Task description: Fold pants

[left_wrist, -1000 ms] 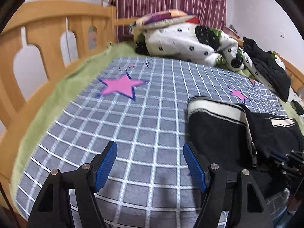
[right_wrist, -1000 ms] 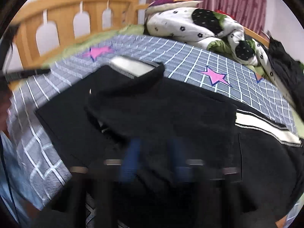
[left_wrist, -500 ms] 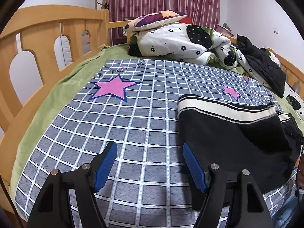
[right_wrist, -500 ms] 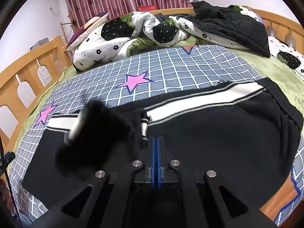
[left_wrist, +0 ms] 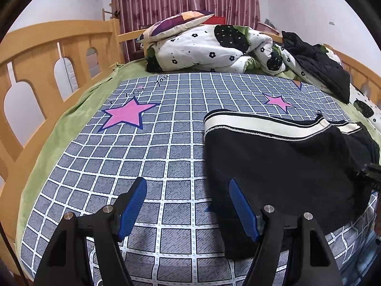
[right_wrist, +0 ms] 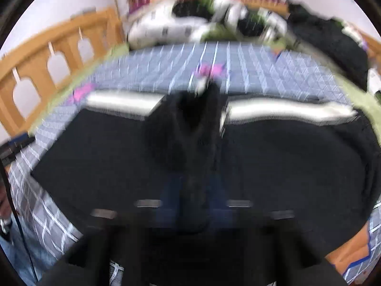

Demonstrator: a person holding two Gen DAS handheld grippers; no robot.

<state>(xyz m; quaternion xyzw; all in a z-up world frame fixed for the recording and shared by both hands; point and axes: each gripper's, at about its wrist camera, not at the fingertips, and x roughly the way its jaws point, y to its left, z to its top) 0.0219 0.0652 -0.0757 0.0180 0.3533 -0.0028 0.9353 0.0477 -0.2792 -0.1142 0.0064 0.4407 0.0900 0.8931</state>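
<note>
Black pants with a white side stripe lie on the grid-patterned sheet. My left gripper hovers open over the sheet beside the pants' left edge. Its right finger stands over the black cloth, and nothing is gripped. The right wrist view is blurred by motion. There the pants spread wide, and a bunched fold rises in the middle. My right gripper has black cloth between its blue pads, and its jaws are opening.
A wooden bed rail runs along the left, with a green blanket beneath the sheet. A flowered quilt and pillow are piled at the far end. A black jacket lies at the far right.
The raised pant fold has been carried across to the right, and the pants lie flatter in the left view. The right wrist view has swung and blurred, its pads no longer tight together.
</note>
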